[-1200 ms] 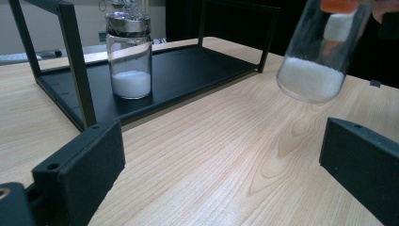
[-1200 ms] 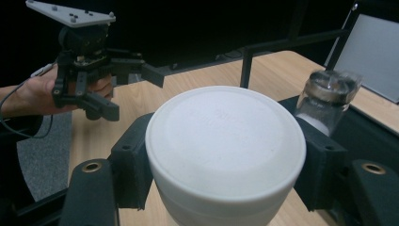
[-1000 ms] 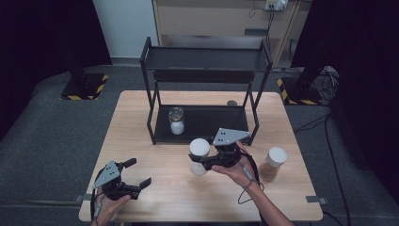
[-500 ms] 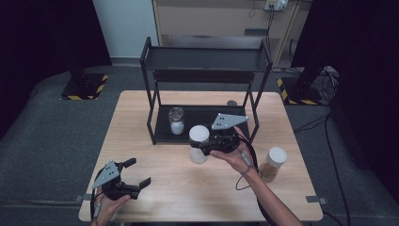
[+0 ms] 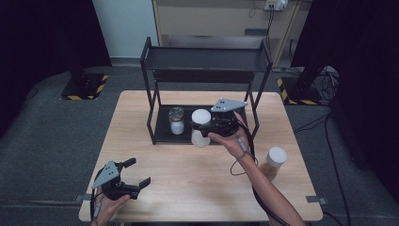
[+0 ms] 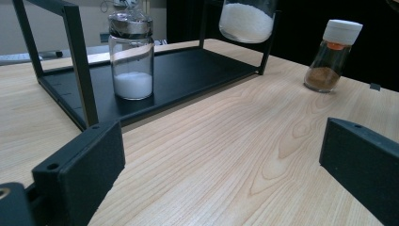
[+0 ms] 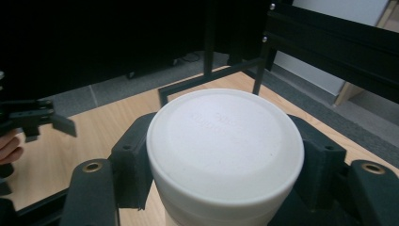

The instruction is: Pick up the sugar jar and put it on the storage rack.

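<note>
In the high view, the black shelf rack (image 5: 205, 59) stands at the far middle of the tabletop (image 5: 188, 174). The right gripper (image 5: 207, 126) is at the rack's front edge, its jaws clamped on a white-lidded jar (image 5: 201, 127) of white powder that it carries upright above the rack's bottom tray, off the surface. Just left of that jar, on the tray, stands a smaller glass jar (image 5: 176, 120) with a little white powder in its base. To the right of the rack, well apart from it and near the tabletop's right edge, stands a brown spice jar (image 5: 274, 161) with a white cap. The left gripper (image 5: 136, 175) is held low near the front left corner, far from the rack, its jaws spread wide with nothing between them. In the left gripper view, the two black jaws stand far apart over bare wood; ahead, the glass jar (image 6: 131, 56) sits on the rack's tray (image 6: 188, 70), the held jar's base (image 6: 247, 20) hangs clear above the tray's far corner, and the spice jar (image 6: 332, 55) stands right of the rack. In the right gripper view, the jaws press both sides of the white lid (image 7: 225, 141), with the rack's frame (image 7: 263, 56) just behind and the left gripper (image 7: 35, 117) far off at the left.
</note>
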Demonstrator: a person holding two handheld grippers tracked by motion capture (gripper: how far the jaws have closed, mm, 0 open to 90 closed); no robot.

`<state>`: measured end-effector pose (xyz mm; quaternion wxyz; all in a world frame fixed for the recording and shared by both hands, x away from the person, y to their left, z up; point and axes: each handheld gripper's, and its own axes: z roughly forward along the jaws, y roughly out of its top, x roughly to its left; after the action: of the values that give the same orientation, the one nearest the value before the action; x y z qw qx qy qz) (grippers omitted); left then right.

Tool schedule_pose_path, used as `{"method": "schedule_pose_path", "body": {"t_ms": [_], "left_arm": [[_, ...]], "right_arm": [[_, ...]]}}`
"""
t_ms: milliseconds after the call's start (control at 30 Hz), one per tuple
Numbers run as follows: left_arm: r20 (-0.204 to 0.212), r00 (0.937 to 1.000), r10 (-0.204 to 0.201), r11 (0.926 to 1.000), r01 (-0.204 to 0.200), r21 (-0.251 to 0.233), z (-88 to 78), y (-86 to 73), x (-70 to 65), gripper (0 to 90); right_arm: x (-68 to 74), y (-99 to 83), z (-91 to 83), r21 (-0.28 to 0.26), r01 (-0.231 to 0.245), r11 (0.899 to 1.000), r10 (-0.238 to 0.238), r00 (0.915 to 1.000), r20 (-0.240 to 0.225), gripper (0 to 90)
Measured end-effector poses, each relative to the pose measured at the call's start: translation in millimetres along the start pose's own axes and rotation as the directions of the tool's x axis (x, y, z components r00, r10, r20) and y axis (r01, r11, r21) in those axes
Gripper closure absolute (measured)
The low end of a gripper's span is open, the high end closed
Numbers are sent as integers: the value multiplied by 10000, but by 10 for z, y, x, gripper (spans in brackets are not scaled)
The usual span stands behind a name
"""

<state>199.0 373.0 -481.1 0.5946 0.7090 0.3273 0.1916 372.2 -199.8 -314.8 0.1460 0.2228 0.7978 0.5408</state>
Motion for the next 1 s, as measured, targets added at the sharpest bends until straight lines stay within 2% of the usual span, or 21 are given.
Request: {"method": "schedule_pose_path", "body": {"t_ms": [300, 633, 833, 1000], "left_arm": [[-8, 10000, 15, 10000, -15, -22, -4, -2, 1, 0], [-12, 10000, 18, 10000, -18, -33, -8, -3, 4, 0], [1, 10000, 30, 10000, -30, -23, -6, -3, 5, 0], [5, 10000, 42, 10000, -42, -12, -5, -1, 4, 0]], "right_arm": [[-39, 85, 136, 25, -208, 9998, 205, 9969, 765, 340], [-95, 150, 283, 29, -381, 9993, 373, 9880, 1500, 341], [-129, 134, 407, 110, -459, 9989, 430, 9809, 1896, 341], [-158, 64, 531, 179, -605, 9980, 556, 9777, 2027, 340]]}}
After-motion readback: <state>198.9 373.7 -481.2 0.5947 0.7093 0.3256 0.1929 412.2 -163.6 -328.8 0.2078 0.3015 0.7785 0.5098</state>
